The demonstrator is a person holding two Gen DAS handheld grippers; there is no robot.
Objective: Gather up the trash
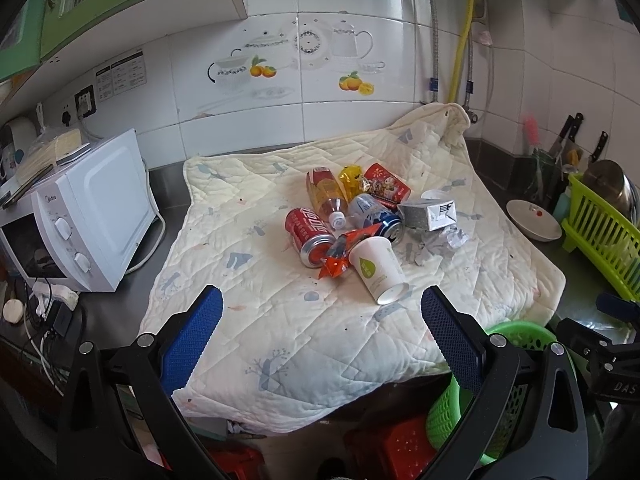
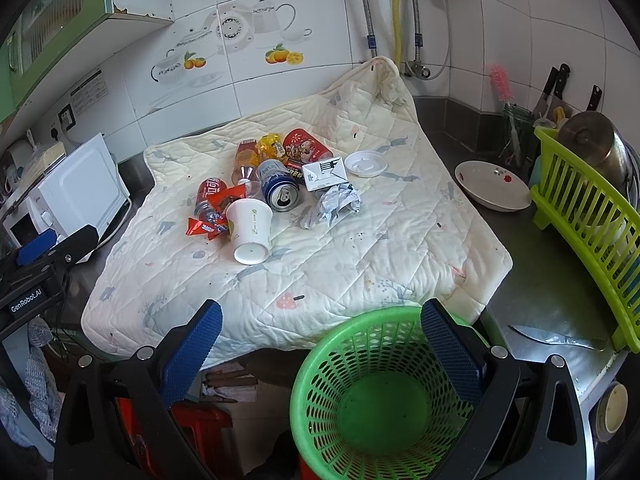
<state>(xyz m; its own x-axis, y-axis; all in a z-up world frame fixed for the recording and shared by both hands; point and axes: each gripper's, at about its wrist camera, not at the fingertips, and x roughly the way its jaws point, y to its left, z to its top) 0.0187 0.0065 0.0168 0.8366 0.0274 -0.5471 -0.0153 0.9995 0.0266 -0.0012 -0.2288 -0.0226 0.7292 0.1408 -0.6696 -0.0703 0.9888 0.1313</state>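
the left gripper (image 1: 322, 320) is hanging over the near part of the quilted cloth (image 1: 280, 340) with its two blue fingers wide apart, and it is holding nothing and touching nothing. the right gripper (image 2: 321, 334) is also standing wide apart and empty, above the rim of the green basket (image 2: 320, 360), which is sitting at the near edge of the worktop (image 2: 540, 304), to the right.

the basket is looking empty inside, so i judge that the collecting is not yet started and all the trash is still left to pick.

the trash is lying in one heap in the middle of the cloth, farther than both grippers. the nearest piece is a white paper cup (image 2: 250, 232) lying on its side. just beside it, to the left, are an orange wrapper (image 2: 212, 224) and a red can (image 2: 210, 194). behind it are a blue can (image 2: 280, 190), a plastic bottle (image 2: 245, 162), a yellow wrapper (image 2: 271, 145) and a red packet (image 2: 306, 152). to the right are a white carton (image 2: 326, 174), crumpled paper (image 2: 338, 204) and a white lid (image 2: 366, 163).
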